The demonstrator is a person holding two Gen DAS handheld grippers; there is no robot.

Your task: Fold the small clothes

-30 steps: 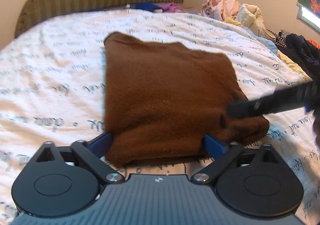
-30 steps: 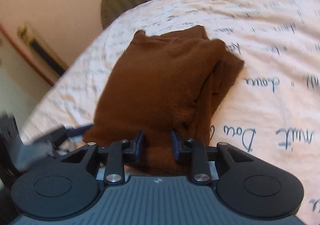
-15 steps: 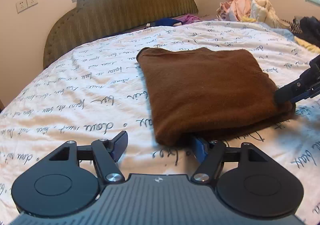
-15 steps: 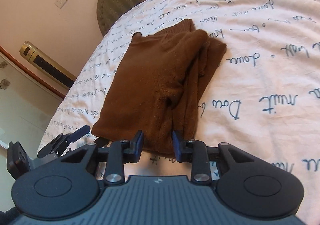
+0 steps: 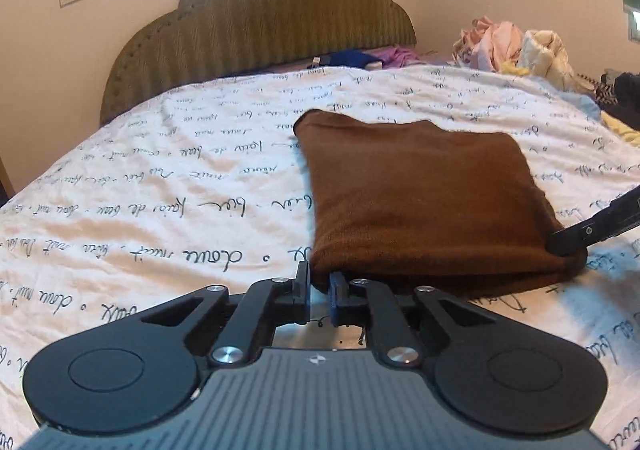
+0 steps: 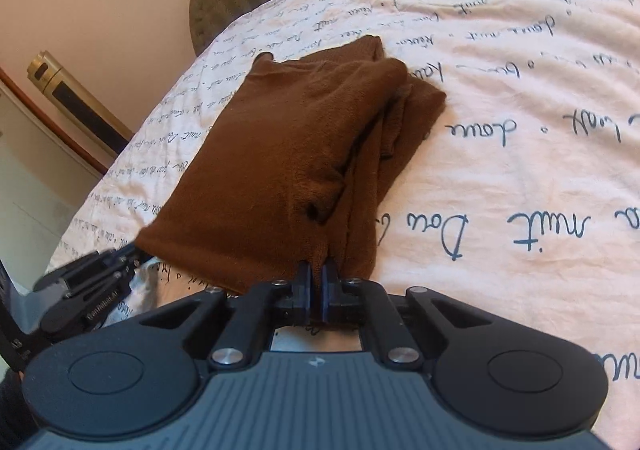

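A brown fleece garment (image 5: 424,194) lies folded into a thick rectangle on the bed; it also shows in the right wrist view (image 6: 296,154). My left gripper (image 5: 319,290) is shut on the garment's near left corner. My right gripper (image 6: 318,282) is shut on the garment's near right edge, where the layers bunch. The right gripper's fingers (image 5: 592,228) reach in from the right in the left wrist view. The left gripper (image 6: 92,282) shows at the garment's other near corner in the right wrist view.
The bed has a white sheet with handwriting print (image 5: 160,210) and an olive padded headboard (image 5: 272,18). A pile of loose clothes (image 5: 520,50) lies at the far right. Blue and purple items (image 5: 360,58) lie by the headboard. A gold-trimmed unit (image 6: 68,98) stands beside the bed.
Both grippers have closed on the garment's near edge; the left was wide open half a second ago, the right partly open. The garment has settled flat on the bed.
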